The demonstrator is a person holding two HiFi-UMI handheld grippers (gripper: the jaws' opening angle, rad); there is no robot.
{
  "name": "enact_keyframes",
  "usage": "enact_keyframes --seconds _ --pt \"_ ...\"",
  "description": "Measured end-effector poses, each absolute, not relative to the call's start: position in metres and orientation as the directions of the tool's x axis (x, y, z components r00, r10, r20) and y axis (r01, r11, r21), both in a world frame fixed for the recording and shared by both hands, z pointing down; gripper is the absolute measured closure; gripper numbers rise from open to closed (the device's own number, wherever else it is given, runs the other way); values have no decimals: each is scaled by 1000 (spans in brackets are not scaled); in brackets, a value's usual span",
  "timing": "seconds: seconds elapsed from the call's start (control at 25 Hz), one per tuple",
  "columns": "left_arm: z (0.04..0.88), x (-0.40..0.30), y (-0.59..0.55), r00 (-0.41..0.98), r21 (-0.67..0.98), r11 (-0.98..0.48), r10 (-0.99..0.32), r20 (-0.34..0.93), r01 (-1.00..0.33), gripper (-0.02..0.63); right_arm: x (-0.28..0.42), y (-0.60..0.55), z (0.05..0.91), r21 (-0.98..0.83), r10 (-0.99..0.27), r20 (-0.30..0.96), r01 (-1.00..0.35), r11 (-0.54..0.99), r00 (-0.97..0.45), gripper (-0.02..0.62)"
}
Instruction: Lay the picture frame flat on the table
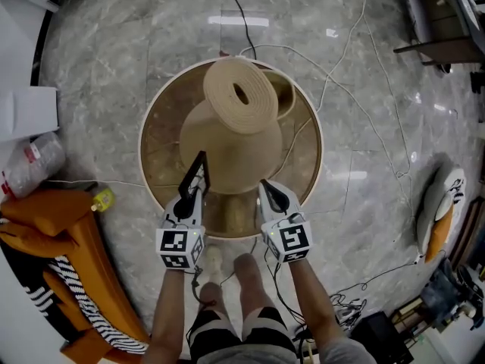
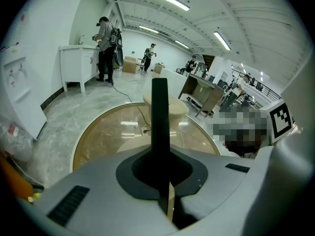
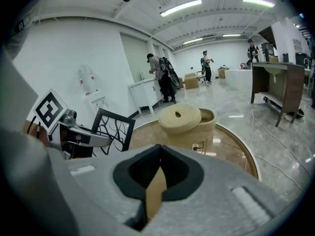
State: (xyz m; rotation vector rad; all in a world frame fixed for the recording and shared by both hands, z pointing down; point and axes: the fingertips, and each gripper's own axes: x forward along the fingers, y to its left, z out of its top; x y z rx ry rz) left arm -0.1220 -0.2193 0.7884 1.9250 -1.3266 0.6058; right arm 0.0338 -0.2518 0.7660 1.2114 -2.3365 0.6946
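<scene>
The picture frame (image 1: 198, 165) is thin and black, and it stands upright over the near part of the round glass table (image 1: 151, 120). My left gripper (image 1: 193, 192) is shut on the frame's lower edge. In the left gripper view the frame (image 2: 159, 117) shows edge-on as a dark bar rising from the closed jaws. The right gripper view shows the frame's face (image 3: 114, 128) with black curved lines, at the left beside the left gripper (image 3: 83, 137). My right gripper (image 1: 274, 196) hovers just right of the frame, shut and holding nothing.
A large woven beige piece (image 1: 239, 97) fills the table's middle, with a power strip (image 3: 199, 146) near it. An orange cloth (image 1: 61, 226) and a plastic bottle (image 1: 30, 161) lie on the floor at the left. Cables (image 1: 364, 97) run over the marble floor. People stand far off (image 2: 106, 48).
</scene>
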Motion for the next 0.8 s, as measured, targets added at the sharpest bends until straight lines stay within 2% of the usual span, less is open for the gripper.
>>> enact_keyframes --seconds 0.44,0.8 --pt "830 -102 -221 400 322 -237 -547 735 -917 581 41 -249 803 -267 -604 587 -834 483 -538 597" --pt "850 -86 -228 466 415 -218 -505 727 -883 580 46 -248 816 -288 -585 604 -832 474 -542 597"
